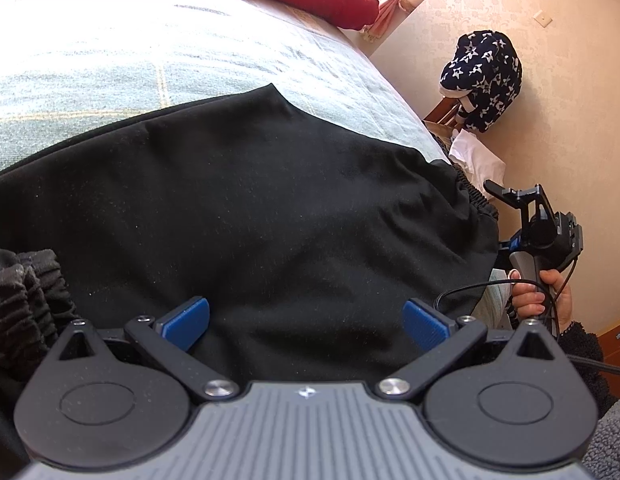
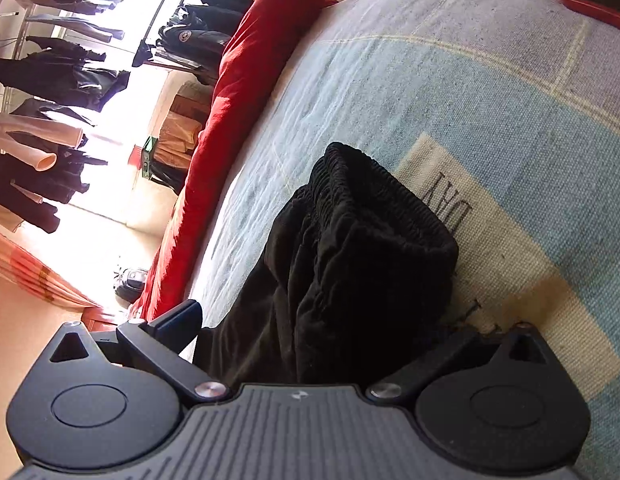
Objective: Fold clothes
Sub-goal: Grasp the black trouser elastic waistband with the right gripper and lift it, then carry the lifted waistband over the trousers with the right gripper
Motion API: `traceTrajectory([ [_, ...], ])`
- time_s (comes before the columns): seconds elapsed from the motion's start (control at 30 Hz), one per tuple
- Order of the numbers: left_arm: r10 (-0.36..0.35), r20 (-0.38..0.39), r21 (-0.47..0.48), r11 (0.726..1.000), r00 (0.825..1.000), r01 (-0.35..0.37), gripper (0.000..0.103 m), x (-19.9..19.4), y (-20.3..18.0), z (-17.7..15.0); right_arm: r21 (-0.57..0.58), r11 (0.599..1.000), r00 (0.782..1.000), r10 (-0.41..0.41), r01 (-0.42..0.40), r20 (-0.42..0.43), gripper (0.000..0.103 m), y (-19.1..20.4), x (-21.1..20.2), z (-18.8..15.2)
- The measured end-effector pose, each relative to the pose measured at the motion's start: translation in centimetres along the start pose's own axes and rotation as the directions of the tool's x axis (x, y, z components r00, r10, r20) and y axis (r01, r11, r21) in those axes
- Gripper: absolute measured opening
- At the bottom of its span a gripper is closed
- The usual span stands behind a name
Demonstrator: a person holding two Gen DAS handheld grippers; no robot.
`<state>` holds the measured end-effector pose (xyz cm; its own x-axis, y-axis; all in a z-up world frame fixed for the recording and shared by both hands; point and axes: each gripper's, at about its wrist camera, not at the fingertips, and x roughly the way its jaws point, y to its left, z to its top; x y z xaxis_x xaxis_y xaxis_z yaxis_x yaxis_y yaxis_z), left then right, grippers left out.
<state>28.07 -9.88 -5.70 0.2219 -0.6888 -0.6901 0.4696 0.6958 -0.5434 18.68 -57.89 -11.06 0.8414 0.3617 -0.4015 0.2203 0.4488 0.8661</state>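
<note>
Black trousers lie spread at the bed edge; left gripper fingers apart, right gripper fingers wide around the elastic waistband.

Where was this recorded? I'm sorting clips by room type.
Most likely a bedroom at home: the black elastic-waist garment lies on a bed with a pale blue checked cover, a red quilt runs along its edge, and dark jackets hang on a clothes rack by a bright window.

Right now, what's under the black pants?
The black pants lie on a light blue checked bedspread, which shows all around them. Whatever sits beneath the cloth itself is covered, so I cannot tell.
</note>
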Motion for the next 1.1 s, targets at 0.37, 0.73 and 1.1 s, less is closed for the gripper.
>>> traceTrajectory([
  [0.37, -0.019, 0.020, 0.004, 1.000, 1.000, 0.019, 0.102, -0.2, 0.1, -0.2, -0.025, 0.997, 0.997, 0.069, -0.068, 0.042, 0.099, -1.1, -0.8, -0.4],
  [0.73, -0.025, 0.021, -0.004, 1.000, 0.999, 0.025, 0.102, -0.4, 0.1, -0.1, -0.076, 0.995, 0.996, -0.064, 0.069, 0.060, 0.079, -1.2, -0.3, -1.1],
  [1.1, -0.034, 0.019, 0.001, 0.999, 0.999, 0.034, 0.102, -0.4, 0.1, 0.1, -0.049, 0.994, 0.994, -0.093, 0.096, 0.050, 0.031, -2.7, -0.8, -0.9],
])
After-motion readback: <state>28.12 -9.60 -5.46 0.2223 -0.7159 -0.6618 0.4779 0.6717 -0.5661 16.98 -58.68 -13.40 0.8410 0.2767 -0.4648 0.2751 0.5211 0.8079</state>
